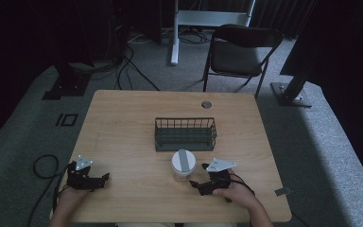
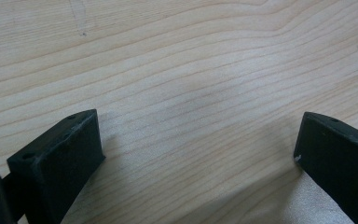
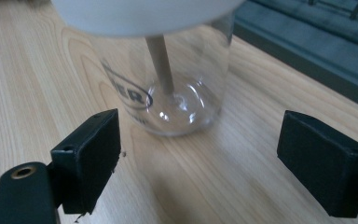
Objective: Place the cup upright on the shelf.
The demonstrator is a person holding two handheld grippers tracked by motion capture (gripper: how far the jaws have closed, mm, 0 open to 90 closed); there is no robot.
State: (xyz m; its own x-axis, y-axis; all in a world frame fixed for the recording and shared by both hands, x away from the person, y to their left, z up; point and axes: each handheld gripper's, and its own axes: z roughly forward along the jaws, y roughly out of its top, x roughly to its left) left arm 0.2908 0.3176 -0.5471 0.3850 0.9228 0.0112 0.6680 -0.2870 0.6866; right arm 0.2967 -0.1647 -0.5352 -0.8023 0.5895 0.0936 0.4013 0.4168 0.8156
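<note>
**Jar sitting right in front of the right tool, both tools spread**

On the wooden worktop (image 1: 137, 118), seen from the high view, a clear jar (image 1: 183, 165) with a white lid stands near the front edge, just in front of a dark wire basket (image 1: 185, 134). Right tool (image 1: 196, 185) is low on the worktop just beside the jar, on its near right side, with a hand (image 1: 234, 193) behind it. Left tool (image 1: 101, 179) rests well apart from the jar, over at the front left. Behind the worktop there's a black folding chair (image 1: 238, 52) on grey carpet.

Left gripper view next: pretty much just wood grain, with the two black jaws standing wide apart and nothing between them.

Right gripper view: the jar (image 3: 177, 88) is close ahead, upright, a bit left of centre between the jaws but not touched by either one. Jaws are spread wide. You can see printed lettering on the glass, too cut off to read, and a tan stick-like strip (image 3: 161, 65) running down inside from the lid.
</note>
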